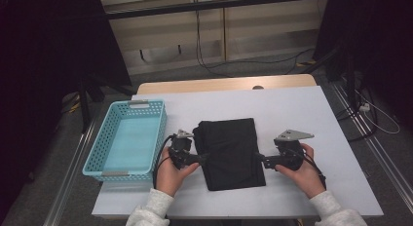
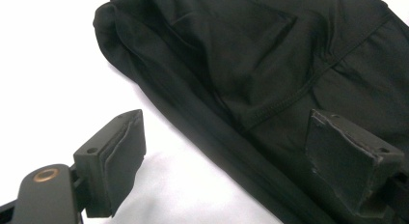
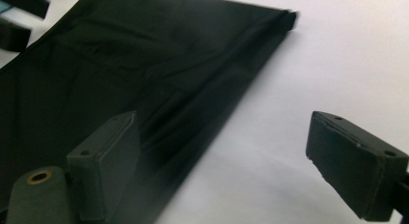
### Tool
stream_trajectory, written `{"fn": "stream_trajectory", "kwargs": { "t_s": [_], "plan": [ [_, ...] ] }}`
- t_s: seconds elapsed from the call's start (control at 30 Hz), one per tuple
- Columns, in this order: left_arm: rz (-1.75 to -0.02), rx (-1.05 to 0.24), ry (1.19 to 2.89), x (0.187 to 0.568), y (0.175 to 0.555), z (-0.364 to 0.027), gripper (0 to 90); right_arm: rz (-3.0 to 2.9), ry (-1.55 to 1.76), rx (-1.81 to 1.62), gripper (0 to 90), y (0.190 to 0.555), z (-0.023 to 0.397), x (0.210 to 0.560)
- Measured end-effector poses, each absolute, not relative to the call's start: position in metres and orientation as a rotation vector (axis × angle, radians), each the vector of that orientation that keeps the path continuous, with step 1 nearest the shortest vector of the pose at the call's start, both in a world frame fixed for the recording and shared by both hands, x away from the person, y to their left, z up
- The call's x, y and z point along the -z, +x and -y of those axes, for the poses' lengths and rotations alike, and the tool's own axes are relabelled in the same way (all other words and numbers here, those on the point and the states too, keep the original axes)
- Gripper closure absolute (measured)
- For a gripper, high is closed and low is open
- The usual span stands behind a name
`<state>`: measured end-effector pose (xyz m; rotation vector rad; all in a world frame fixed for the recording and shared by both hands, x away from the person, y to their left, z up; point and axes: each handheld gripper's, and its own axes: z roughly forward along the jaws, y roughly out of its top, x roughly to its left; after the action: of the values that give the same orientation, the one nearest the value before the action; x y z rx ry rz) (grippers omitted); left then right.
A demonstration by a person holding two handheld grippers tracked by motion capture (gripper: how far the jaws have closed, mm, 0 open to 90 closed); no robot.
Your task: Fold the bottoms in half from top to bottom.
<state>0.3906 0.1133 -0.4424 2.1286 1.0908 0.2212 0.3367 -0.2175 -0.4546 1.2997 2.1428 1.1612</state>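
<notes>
Am looking at folded black garment lying centre of frame on white worktop. No brand, label or writing readable on cloth. Am holding left claw at garment's left edge, jaws spread, one over bare worktop, other over cloth, pinching nothing. Am holding right claw at garment's right edge, jaws spread too, gripping nothing. Blue basket sitting left of frame, just beside left hand.

Dim room around an evenly lit white table; the right gripper view looks slightly motion-blurred, perhaps.
</notes>
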Motion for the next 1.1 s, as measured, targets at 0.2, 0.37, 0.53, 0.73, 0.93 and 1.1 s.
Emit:
{"fn": "stream_trajectory", "kwargs": {
  "t_s": [0.2,0.37,0.53,0.73,0.93,1.1],
  "plan": [
    [-1.084,-0.230,2.128,0.442,0.391,-0.113,14.7,-2.182,1.295,-1.142,11.8,0.331,0.203,0.459],
    [-1.079,-0.229,2.140,0.442,0.392,-0.112,14.7,-2.182,1.321,-1.132,12.2,0.327,0.196,0.463],
    [-1.081,-0.234,2.133,0.442,0.392,-0.112,14.7,-2.217,1.316,-1.121,15.2,0.324,0.188,0.468],
    [-1.076,-0.232,2.141,0.442,0.394,-0.111,14.7,-2.216,1.323,-1.109,16.0,0.321,0.182,0.468],
    [-1.080,-0.238,2.134,0.440,0.395,-0.113,14.7,-2.202,1.354,-1.079,24.5,0.315,0.180,0.470],
    [-1.082,-0.242,2.131,0.439,0.395,-0.115,14.7,-2.175,1.407,-1.069,39.0,0.306,0.181,0.468]
  ]
}}
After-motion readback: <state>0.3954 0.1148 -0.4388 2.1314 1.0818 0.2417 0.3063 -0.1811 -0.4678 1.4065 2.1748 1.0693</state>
